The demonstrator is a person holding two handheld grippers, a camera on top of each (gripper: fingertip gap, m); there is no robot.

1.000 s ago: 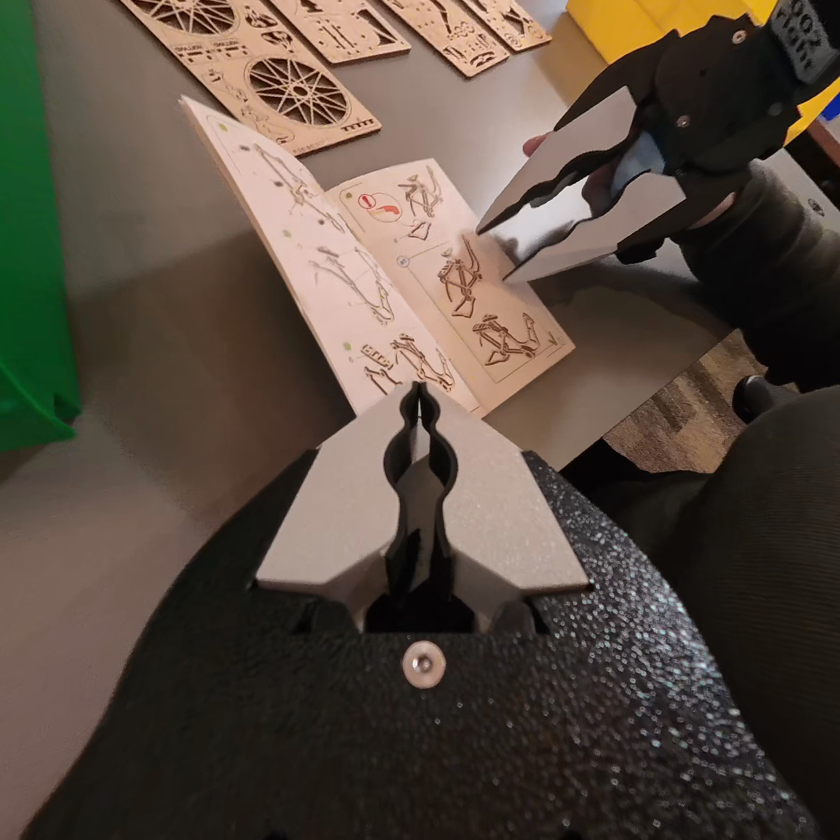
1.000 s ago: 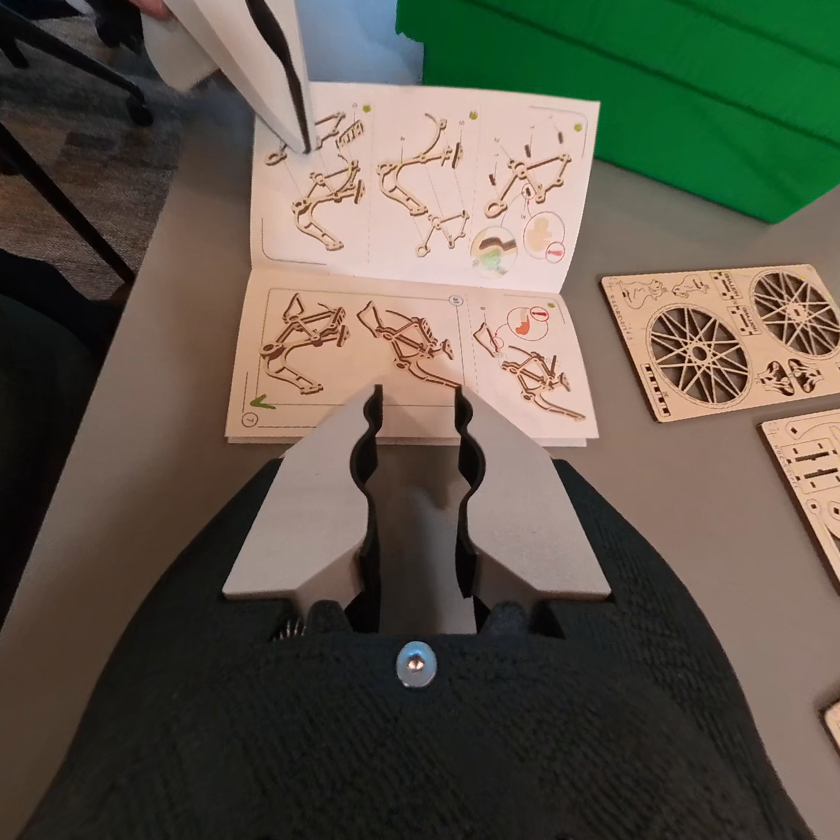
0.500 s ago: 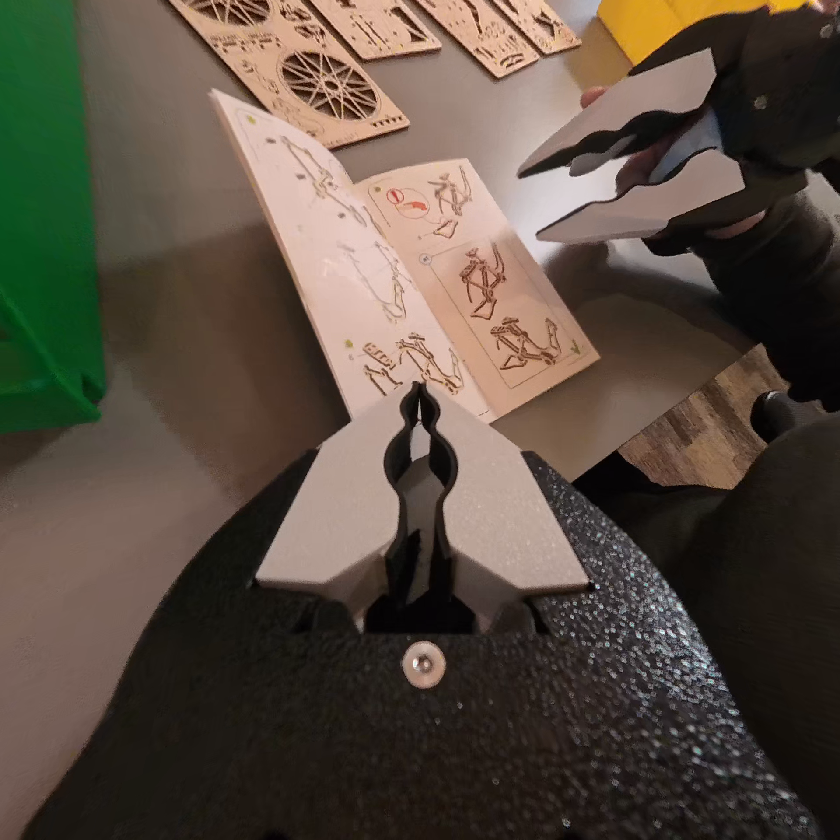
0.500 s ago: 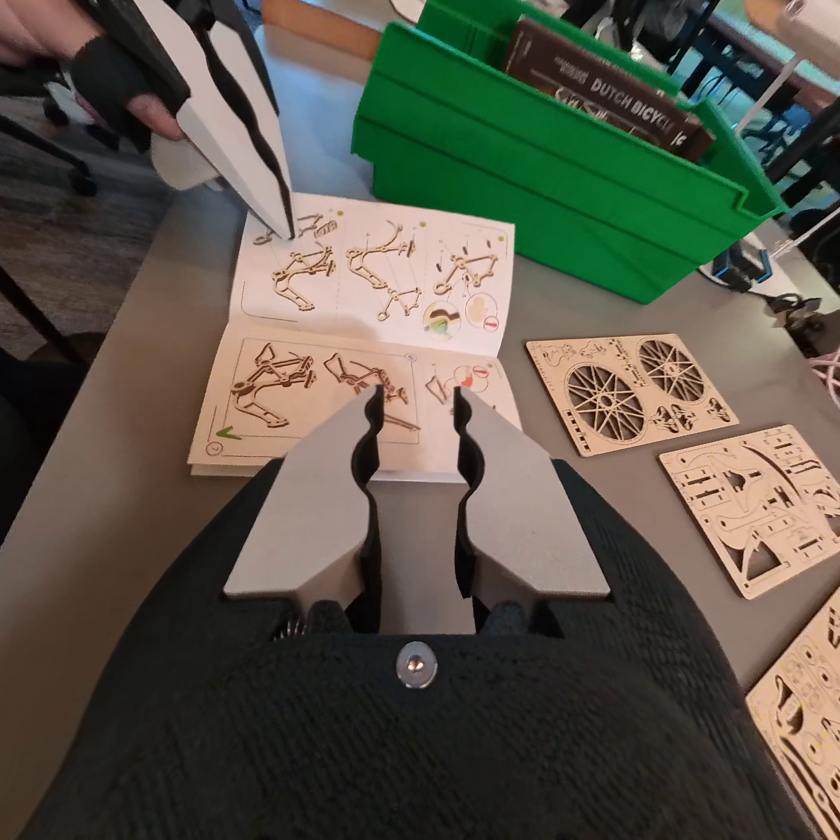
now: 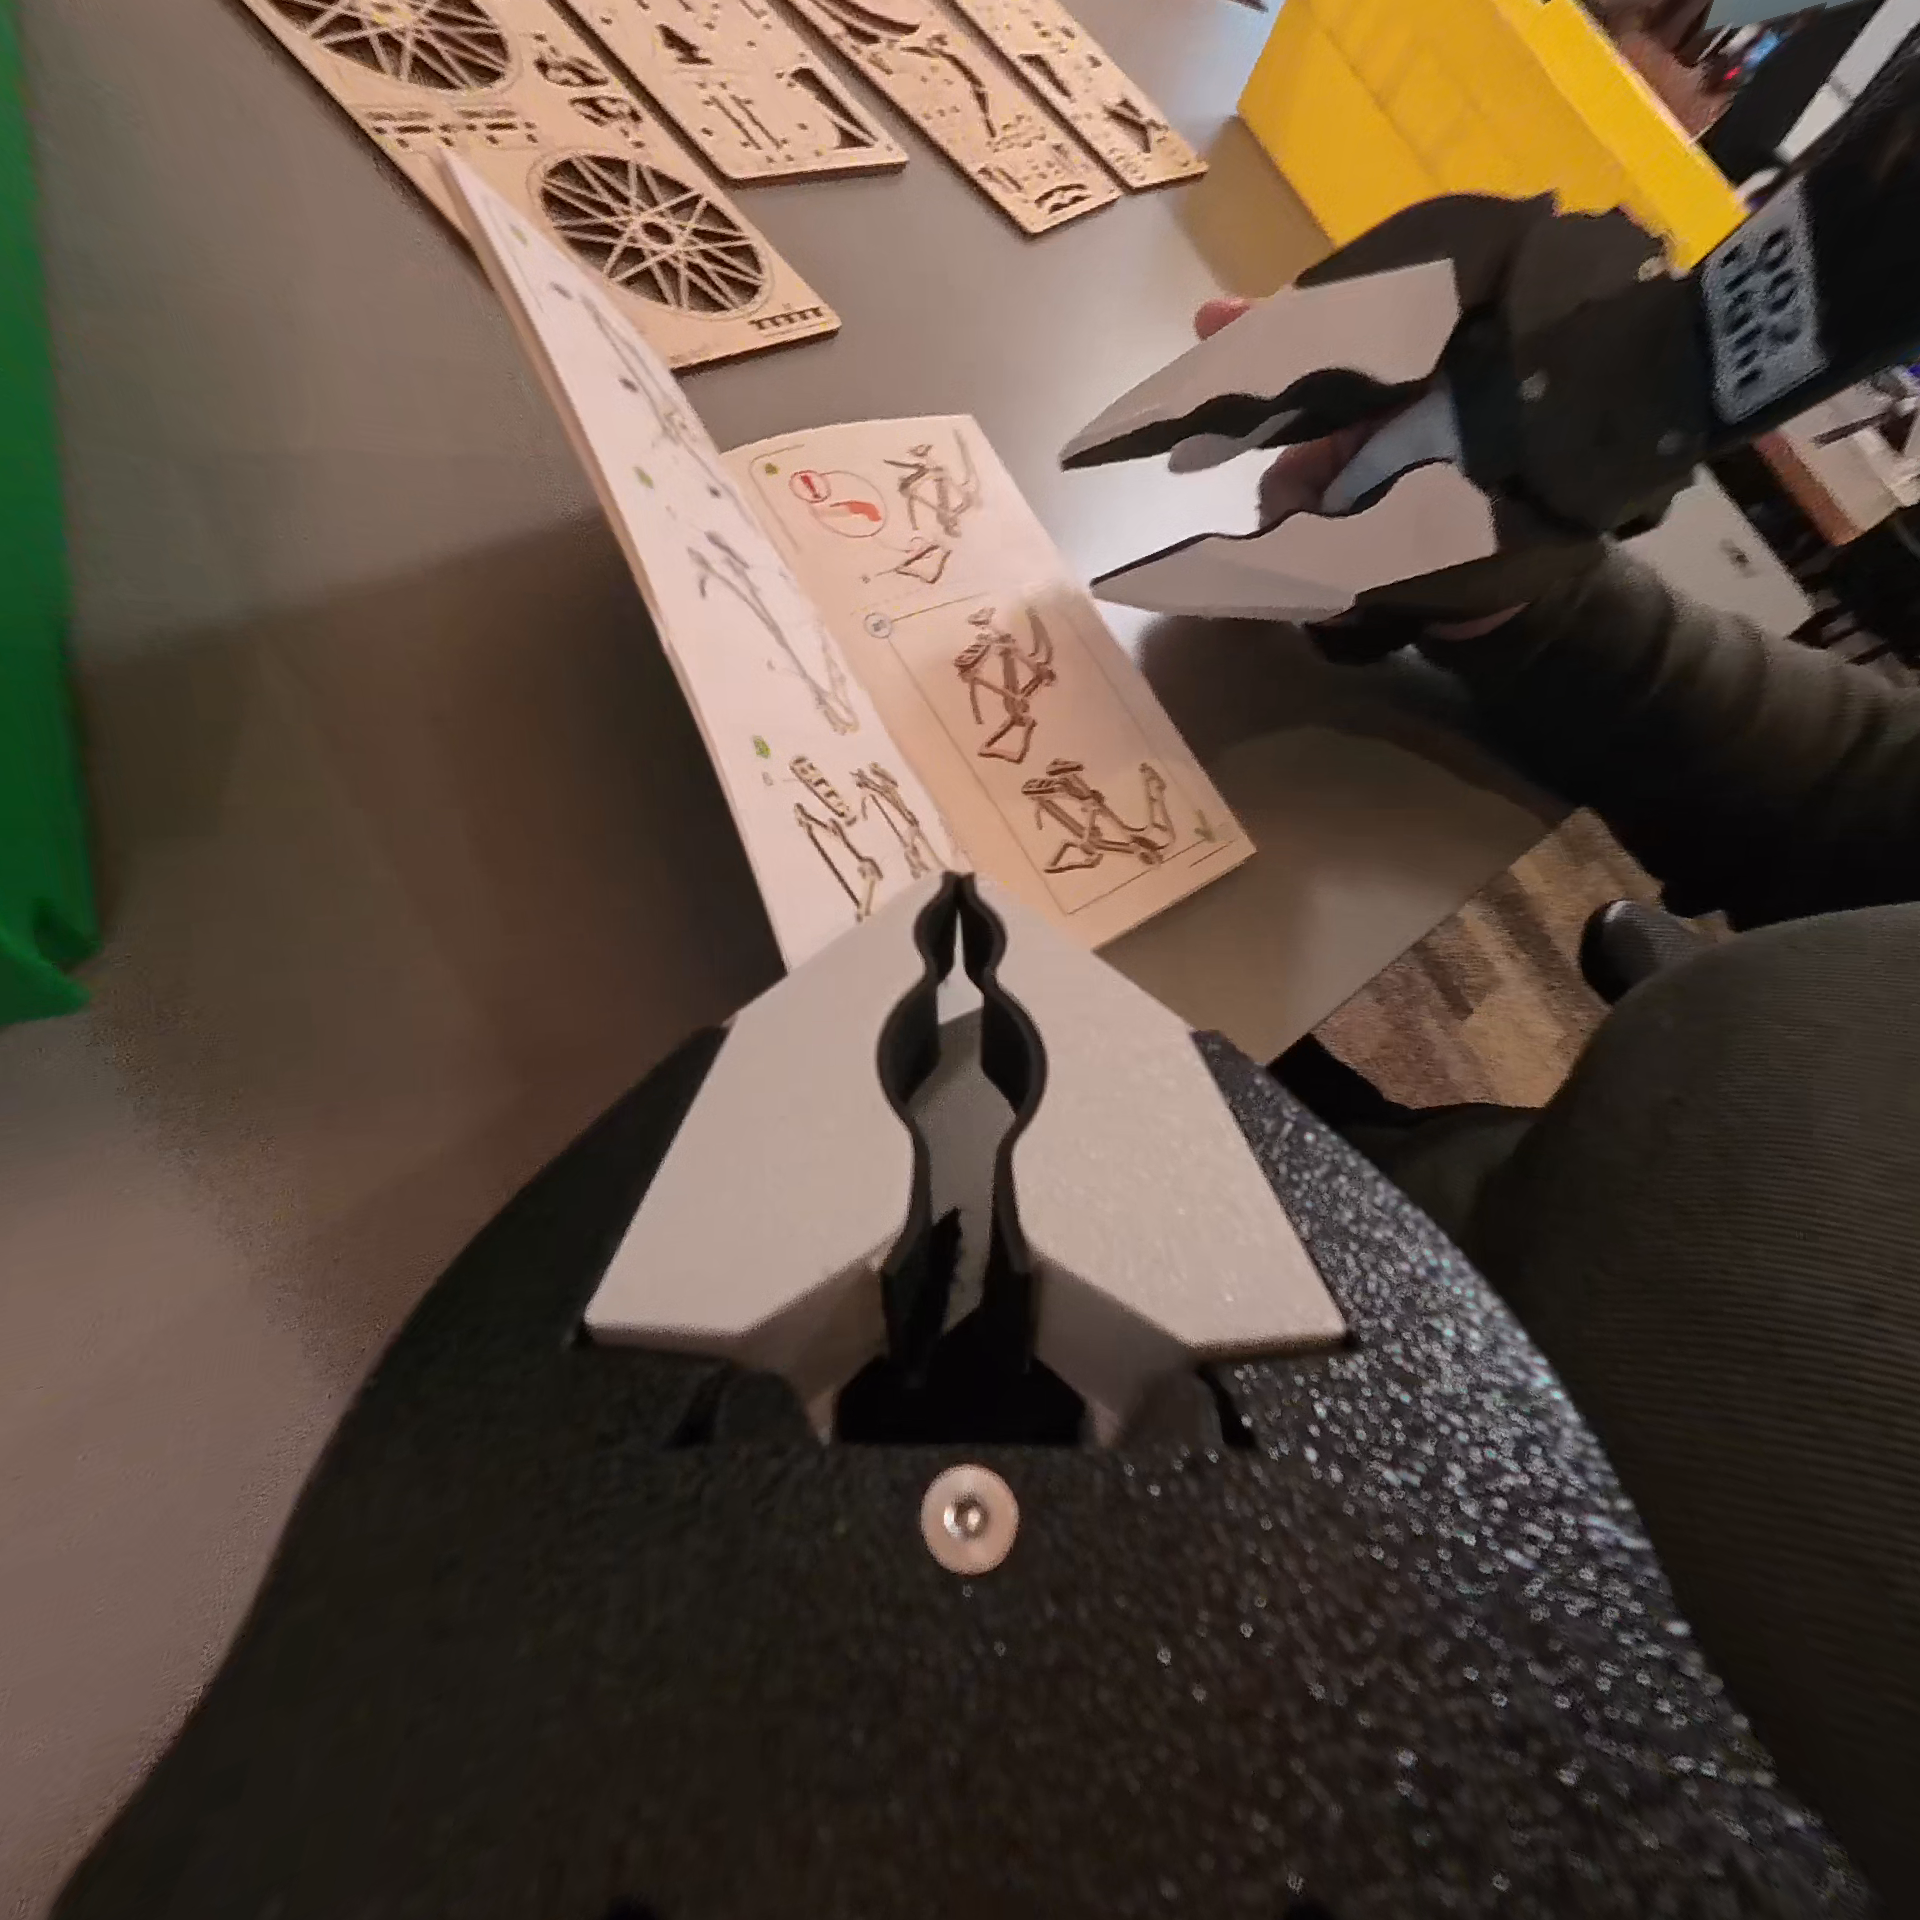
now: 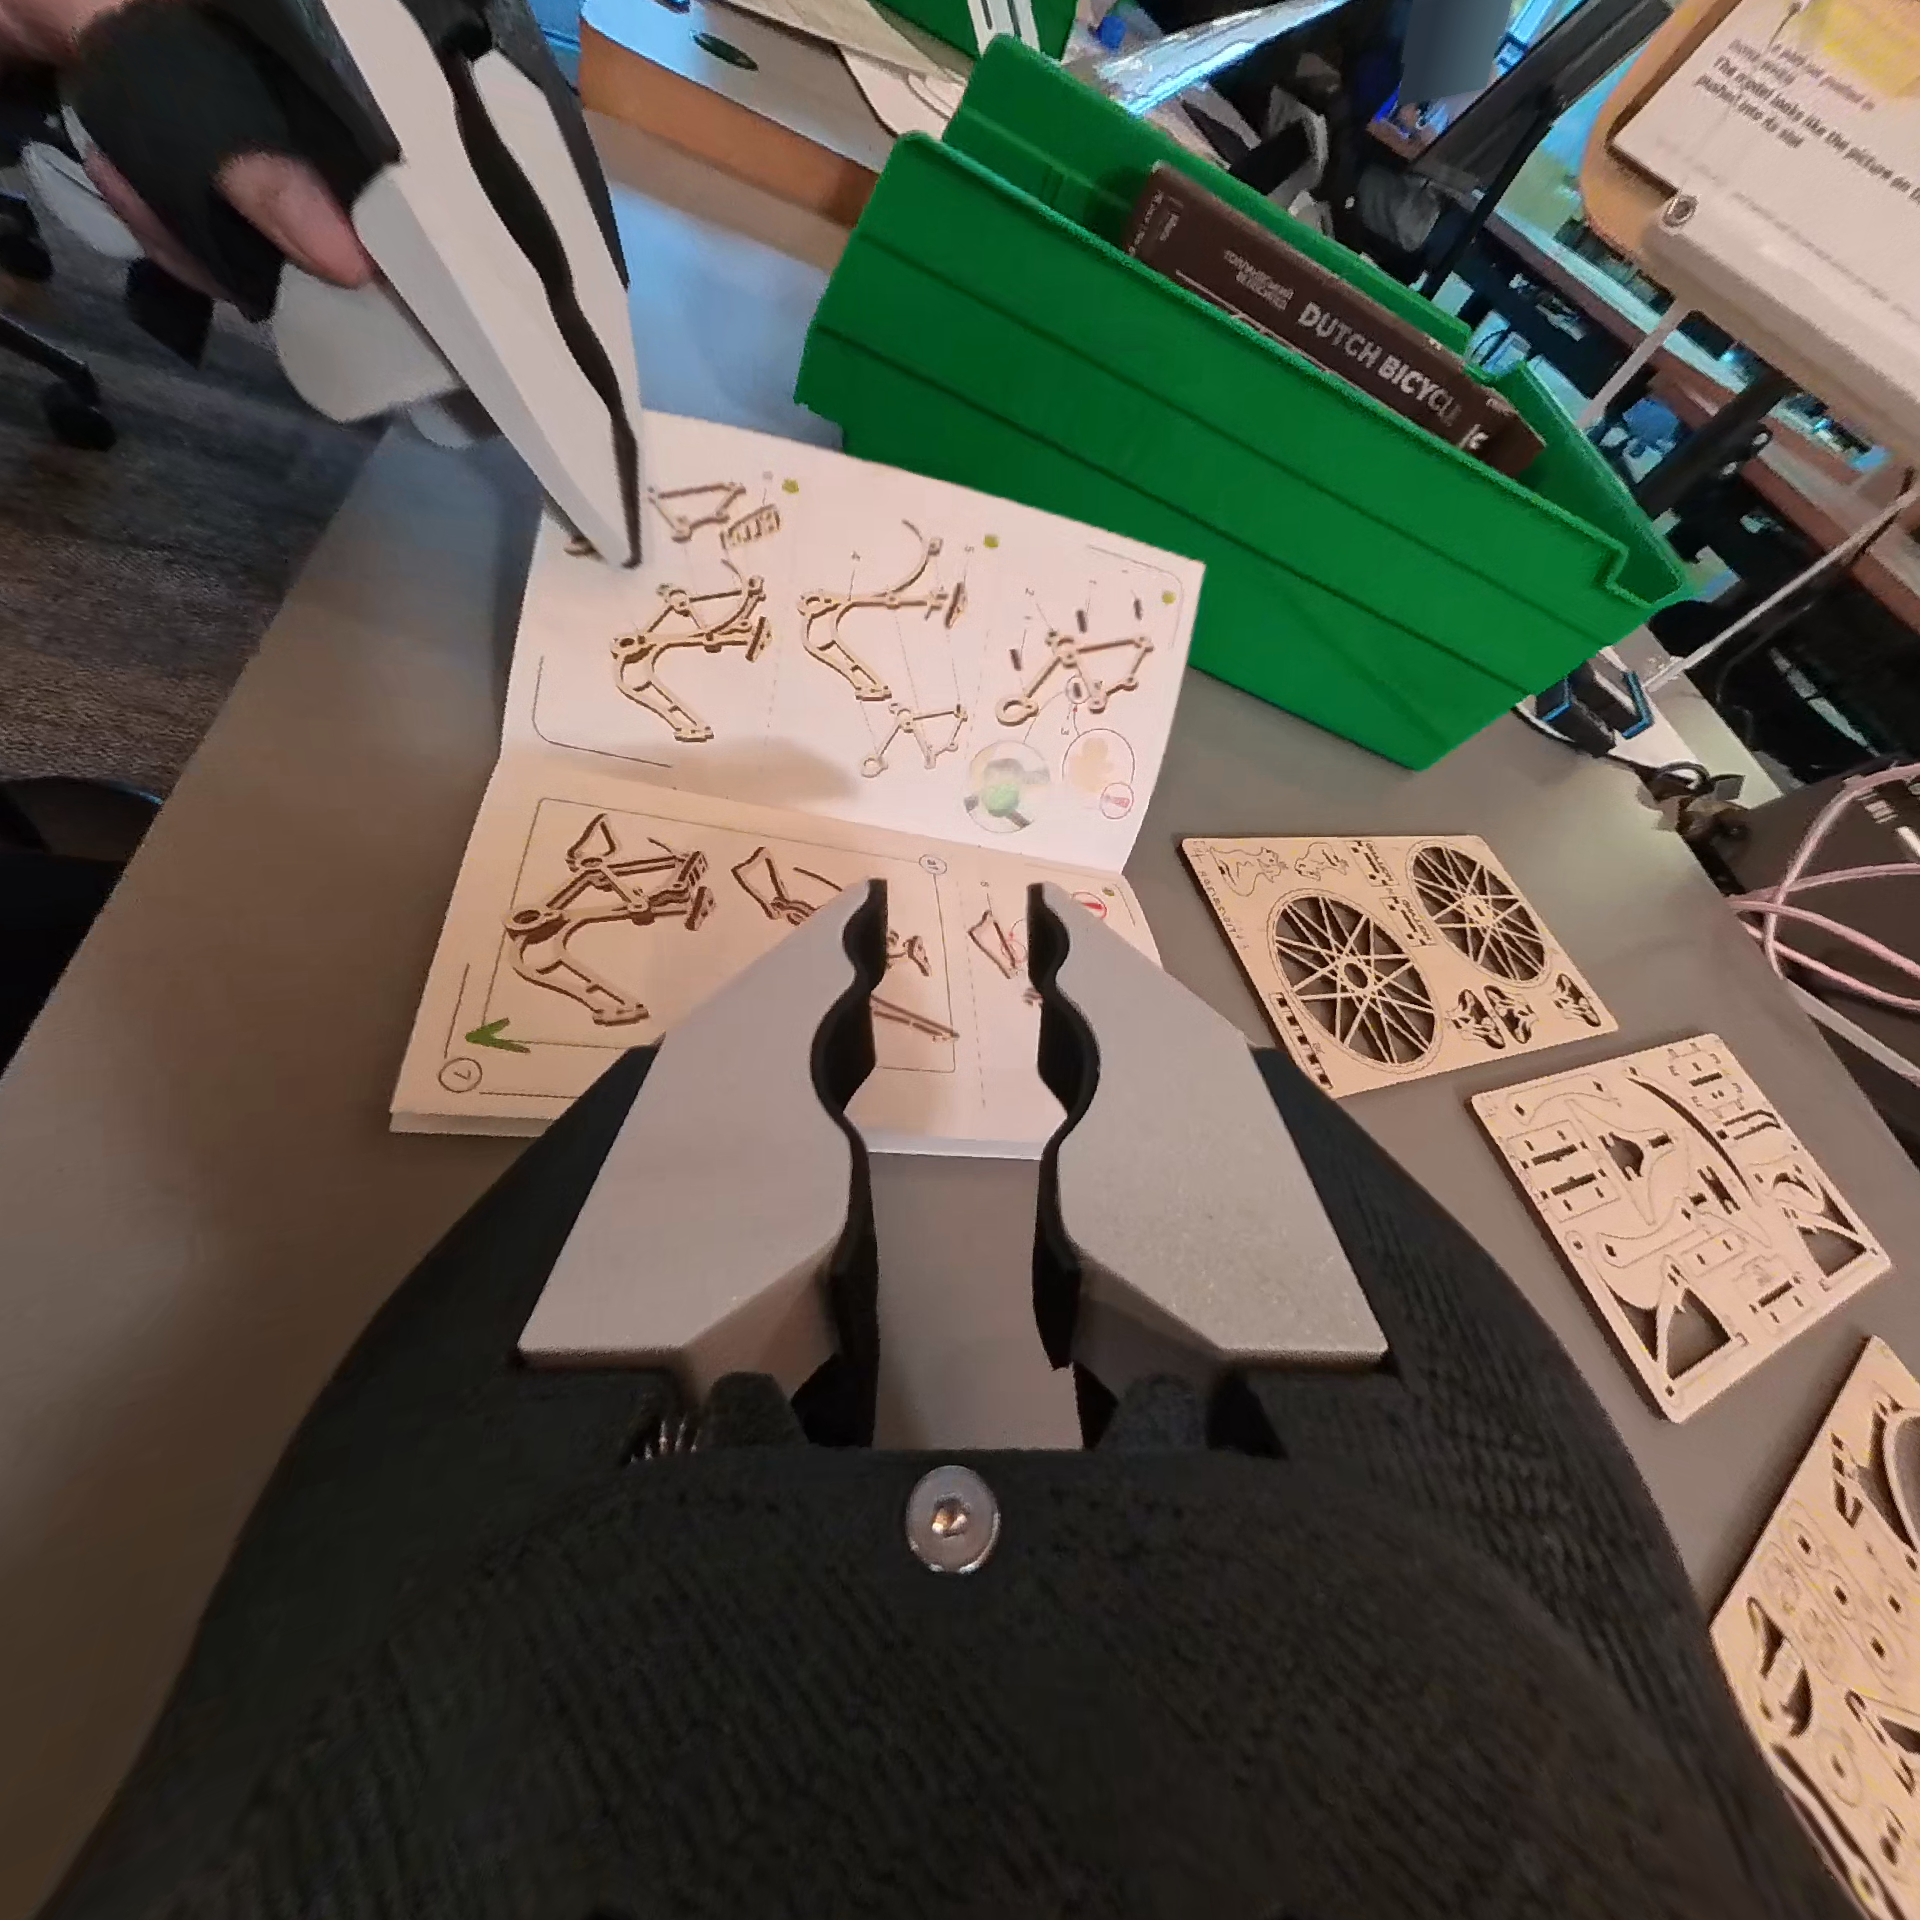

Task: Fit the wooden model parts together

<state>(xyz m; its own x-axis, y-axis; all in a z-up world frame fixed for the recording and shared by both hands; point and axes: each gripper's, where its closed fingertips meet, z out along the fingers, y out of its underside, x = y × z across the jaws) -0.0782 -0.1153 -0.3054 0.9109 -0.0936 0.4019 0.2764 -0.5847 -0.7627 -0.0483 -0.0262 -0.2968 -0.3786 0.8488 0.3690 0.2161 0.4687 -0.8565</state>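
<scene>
An open instruction booklet point(image 6: 831, 852) lies on the grey table point(image 6: 260, 831). My left gripper point(image 5: 961, 899) is shut on the near corner of its far page point(image 5: 727, 644), which stands tilted up; it also shows in the right wrist view point(image 6: 608, 545) at that corner. My right gripper point(image 6: 954, 899) is open and empty, above the booklet's near page; it shows in the left wrist view point(image 5: 1086, 525) held above the table. Several flat wooden part sheets lie to the right: a wheel sheet point(image 6: 1392, 966), a second sheet point(image 6: 1673, 1216), a third sheet point(image 6: 1829, 1662). The wheel sheet point(image 5: 644, 229) shows beyond the booklet.
A green bin point(image 6: 1143, 436) with a brown box point(image 6: 1330, 312) stands behind the booklet. A yellow bin point(image 5: 1455, 135) stands past the wooden sheets. Cables point(image 6: 1829, 914) lie at the table's right end. The table edge point(image 6: 208, 665) runs along the booklet's left. The left gripper's tips are roughly 10 cm from the right gripper's.
My right gripper has lifted off the booklet and drawn back, still open. My left gripper stays shut at the page corner, and the page stands more upright.
</scene>
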